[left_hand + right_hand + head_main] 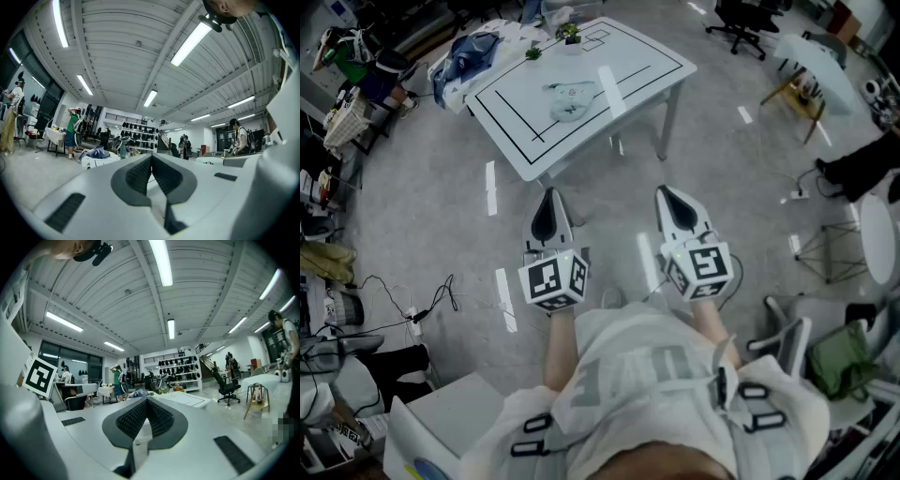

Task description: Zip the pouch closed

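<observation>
Both grippers empty, held level over the floor, short of the desk w/ the pouch.

Left gripper (548,194) & right gripper (664,191) sit side by side in front of the person's chest, tips toward the desk (581,141), neither reaching its near corner. In left gripper view the jaws of the left gripper (151,157) meet pad to pad, nothing btwn them; same in right gripper view for the right gripper (146,402): pressed together, nothing held. Pouch (570,101), pale & flat, lies abt mid-desk inside the black outline, well apart from both grippers; can't tell if its zip is open. Heap of blue/white cloth (473,52) hangs over the desk's left corner. Small green bits (569,33) by the far edge.
</observation>
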Demonstrator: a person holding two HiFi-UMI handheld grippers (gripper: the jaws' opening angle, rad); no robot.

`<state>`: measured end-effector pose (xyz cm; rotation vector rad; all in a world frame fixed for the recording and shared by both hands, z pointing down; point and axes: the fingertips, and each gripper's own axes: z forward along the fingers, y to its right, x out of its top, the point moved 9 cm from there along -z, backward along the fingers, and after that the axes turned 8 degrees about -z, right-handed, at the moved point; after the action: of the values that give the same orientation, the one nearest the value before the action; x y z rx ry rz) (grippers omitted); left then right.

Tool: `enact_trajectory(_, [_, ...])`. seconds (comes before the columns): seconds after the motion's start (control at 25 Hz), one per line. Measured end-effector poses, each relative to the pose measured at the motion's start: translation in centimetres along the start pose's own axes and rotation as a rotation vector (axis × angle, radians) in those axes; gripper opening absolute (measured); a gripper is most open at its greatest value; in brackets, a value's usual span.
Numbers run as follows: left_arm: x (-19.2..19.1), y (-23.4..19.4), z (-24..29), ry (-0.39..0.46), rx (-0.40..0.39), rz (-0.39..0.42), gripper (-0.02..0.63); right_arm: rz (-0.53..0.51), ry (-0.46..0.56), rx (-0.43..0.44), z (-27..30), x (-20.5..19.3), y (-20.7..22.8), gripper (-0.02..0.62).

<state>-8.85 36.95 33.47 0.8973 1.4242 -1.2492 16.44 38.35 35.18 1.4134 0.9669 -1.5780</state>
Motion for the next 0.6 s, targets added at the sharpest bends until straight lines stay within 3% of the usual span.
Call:
enact_trajectory(0.4, [-0.7,-1.0,0.3,-0.010,0.008,-0.038,0.008,-0.012,-0.004,0.040,0.7,-0.1,-0.6,0.006])
enact_trajectory(0.6, [-0.8,-2.5,0.8,-0.022,-0.013,-0.059,0.008,0.053,0.033,0.023,1.2,0.0,-1.4,0.006])
